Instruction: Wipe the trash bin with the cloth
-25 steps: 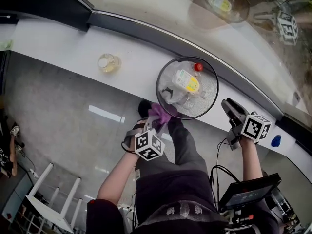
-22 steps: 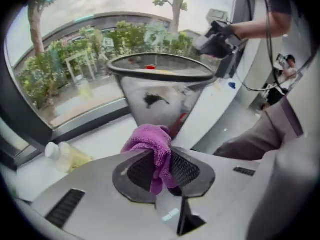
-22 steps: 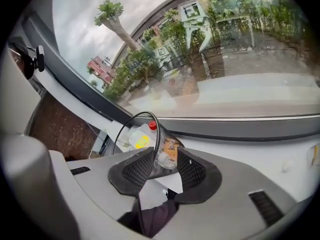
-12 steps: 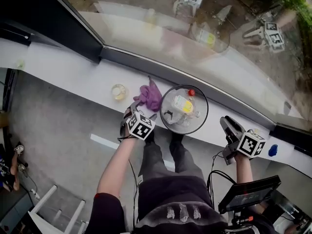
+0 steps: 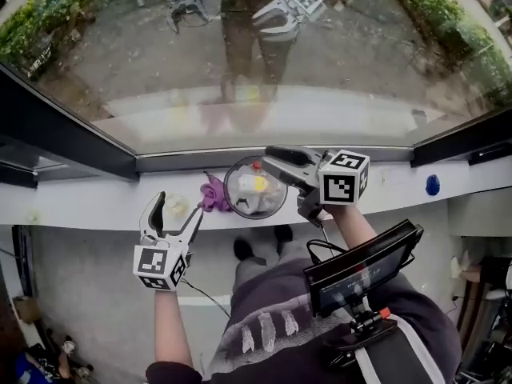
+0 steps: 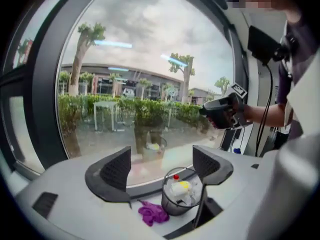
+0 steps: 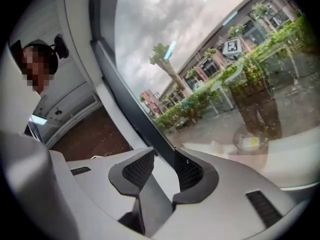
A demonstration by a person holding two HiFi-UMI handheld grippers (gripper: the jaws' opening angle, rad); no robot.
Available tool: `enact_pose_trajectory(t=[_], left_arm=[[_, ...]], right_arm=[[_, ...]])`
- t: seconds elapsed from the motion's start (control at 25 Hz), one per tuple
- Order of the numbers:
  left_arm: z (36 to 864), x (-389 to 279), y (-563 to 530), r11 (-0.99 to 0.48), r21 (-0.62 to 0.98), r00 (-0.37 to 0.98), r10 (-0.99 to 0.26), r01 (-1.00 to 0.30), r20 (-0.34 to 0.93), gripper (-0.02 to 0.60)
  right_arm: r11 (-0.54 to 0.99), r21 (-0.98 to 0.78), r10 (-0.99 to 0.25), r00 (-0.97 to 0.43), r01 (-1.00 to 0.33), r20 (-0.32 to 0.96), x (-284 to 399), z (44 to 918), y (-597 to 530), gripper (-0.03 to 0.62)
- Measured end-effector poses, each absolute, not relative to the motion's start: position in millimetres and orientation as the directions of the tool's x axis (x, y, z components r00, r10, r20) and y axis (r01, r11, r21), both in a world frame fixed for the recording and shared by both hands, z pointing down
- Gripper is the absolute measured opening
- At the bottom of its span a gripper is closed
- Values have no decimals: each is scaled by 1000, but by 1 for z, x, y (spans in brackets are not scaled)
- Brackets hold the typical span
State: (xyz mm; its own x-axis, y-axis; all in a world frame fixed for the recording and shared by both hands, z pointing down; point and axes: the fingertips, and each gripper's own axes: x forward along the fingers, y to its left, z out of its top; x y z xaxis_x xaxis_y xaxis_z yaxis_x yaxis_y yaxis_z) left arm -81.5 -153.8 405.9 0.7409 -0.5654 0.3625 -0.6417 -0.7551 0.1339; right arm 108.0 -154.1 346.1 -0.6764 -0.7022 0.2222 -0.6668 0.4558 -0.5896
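Meanwhile, cloth (image 5: 213,193) lies beside the trash bin (image 6: 170,204).

In the head view the right tongs (image 5: 270,159) cover the right rim of the trash bin (image 5: 230,189), and the left tongs (image 5: 178,208) overlap a pale jar (image 5: 175,204) on the counter (image 5: 96,202). The bin's contents and a small blue thing (image 5: 433,185) are too small to name
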Motion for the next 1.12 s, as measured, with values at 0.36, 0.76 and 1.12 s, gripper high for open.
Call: enact_pose_trajectory(t=[0.36,0.76,1.12], left_arm=[[260,-156,-77,-673,98,678,-735,-733,15,-3],[265,-161,1,-386,352,427,-903,-853,45,-3],[294,-148,93,-174,353,241,-958,-919,155,-3]], right_arm=[[716,-514,-508,-857,-473,81,19,286,-110,0],[794,-549,-250,-963,-261,97,21,290,-76,0],[761,-641,-97,-994,-104,47,25,339,-33,0]])
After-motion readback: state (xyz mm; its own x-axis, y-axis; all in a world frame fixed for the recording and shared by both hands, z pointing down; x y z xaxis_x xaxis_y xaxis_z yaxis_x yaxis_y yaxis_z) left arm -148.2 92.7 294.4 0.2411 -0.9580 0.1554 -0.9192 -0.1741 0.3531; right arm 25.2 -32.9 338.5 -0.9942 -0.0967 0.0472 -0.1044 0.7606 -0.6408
